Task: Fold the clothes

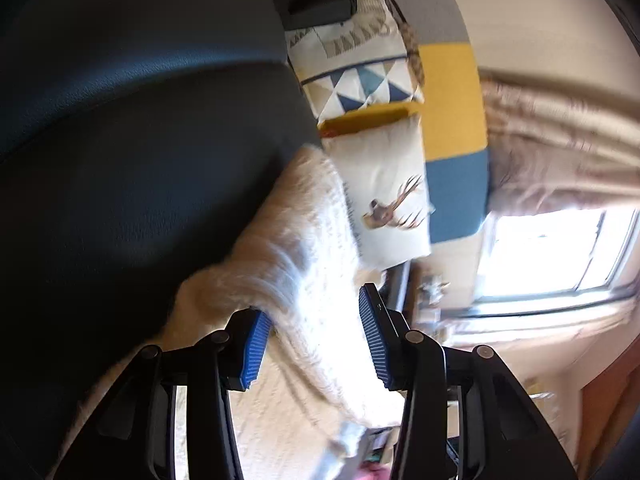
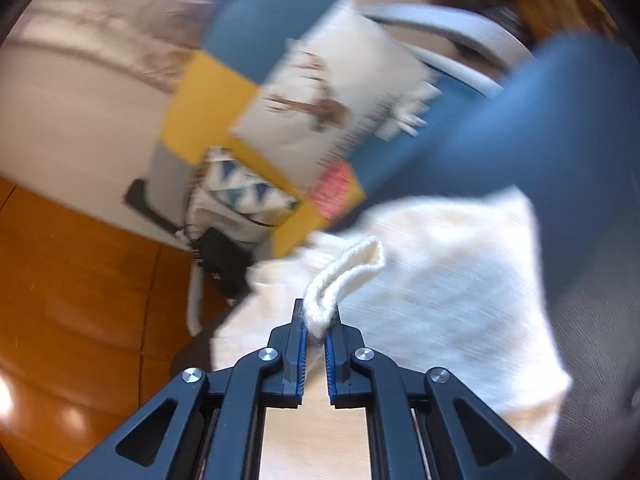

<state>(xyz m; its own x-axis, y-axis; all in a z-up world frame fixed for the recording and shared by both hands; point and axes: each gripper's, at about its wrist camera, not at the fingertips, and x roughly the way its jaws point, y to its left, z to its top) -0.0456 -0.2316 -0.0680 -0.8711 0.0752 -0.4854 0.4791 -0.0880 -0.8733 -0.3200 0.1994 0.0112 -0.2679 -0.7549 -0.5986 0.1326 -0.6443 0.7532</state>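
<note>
A cream knitted garment [image 1: 292, 264] lies over the dark sofa seat [image 1: 140, 160]. My left gripper [image 1: 316, 340] is open, and a fold of the garment runs between its blue pads [image 1: 372, 340]; the pads stand apart from each other. In the right wrist view the same cream garment [image 2: 440, 272] spreads across the seat. My right gripper [image 2: 316, 320] is shut on a ribbed edge of the garment [image 2: 348, 268], which sticks up in a loop past the fingertips.
A deer-print cushion [image 1: 384, 200] and a triangle-pattern cushion [image 1: 360, 84] lean on a yellow, blue and grey backrest [image 1: 452, 120]. A window [image 1: 552, 252] and curtains are at right. A blue sleeve [image 2: 500, 120] crosses the right view; orange wooden floor [image 2: 72, 280] lies at left.
</note>
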